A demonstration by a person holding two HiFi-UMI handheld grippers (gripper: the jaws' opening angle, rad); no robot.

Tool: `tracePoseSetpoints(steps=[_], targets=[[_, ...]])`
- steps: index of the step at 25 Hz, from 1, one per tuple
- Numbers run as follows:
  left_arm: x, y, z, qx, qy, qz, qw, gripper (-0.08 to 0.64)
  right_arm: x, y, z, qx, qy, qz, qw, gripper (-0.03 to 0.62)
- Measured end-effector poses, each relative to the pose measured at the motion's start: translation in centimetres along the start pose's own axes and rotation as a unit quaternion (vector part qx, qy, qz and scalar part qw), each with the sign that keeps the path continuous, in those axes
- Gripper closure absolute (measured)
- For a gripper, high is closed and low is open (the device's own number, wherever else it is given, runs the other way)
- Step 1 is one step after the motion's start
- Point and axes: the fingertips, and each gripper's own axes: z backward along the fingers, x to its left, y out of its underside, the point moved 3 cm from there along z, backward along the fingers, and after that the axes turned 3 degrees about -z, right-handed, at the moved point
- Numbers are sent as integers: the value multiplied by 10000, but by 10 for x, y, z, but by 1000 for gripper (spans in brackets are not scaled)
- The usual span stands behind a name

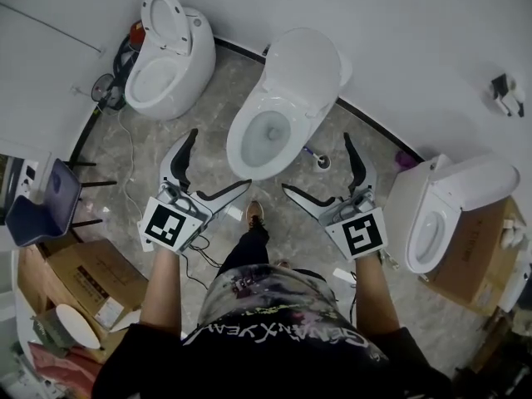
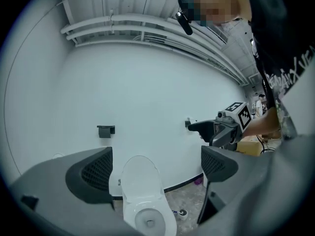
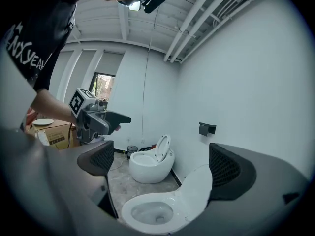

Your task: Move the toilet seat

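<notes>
- The seat [image 1: 303,66] is raised and tilted back toward the wall, ahead of both grippers and between them. Neither gripper touches it.
- Its bowl [image 1: 264,135] lies open just beyond the jaw tips.
- Left gripper [image 1: 221,157]: jaws spread wide and empty, framing seat and bowl in its own view.
- Right gripper [image 1: 316,161]: jaws equally wide and empty, clear of the rim.
- There are 2 other toilets: 1 [image 1: 166,56] left of the left gripper, 1 [image 1: 440,214] right of the right gripper.
- A brush cup [image 1: 323,162] stands on the floor, seen between the right gripper's jaws in the head view.

bare test room, 3 toilets [image 1: 274,106]
</notes>
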Motion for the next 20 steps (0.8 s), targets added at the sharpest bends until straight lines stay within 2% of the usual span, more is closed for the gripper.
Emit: tracePoseSetpoints(steps=[9, 20], targets=[[51, 9, -40, 73, 182, 73, 9998, 20, -34, 0, -54, 130, 145, -48, 9998, 8], [50, 13, -81, 177, 23, 148, 9997, 20, -70, 11, -70, 30, -58, -55, 10000, 8]])
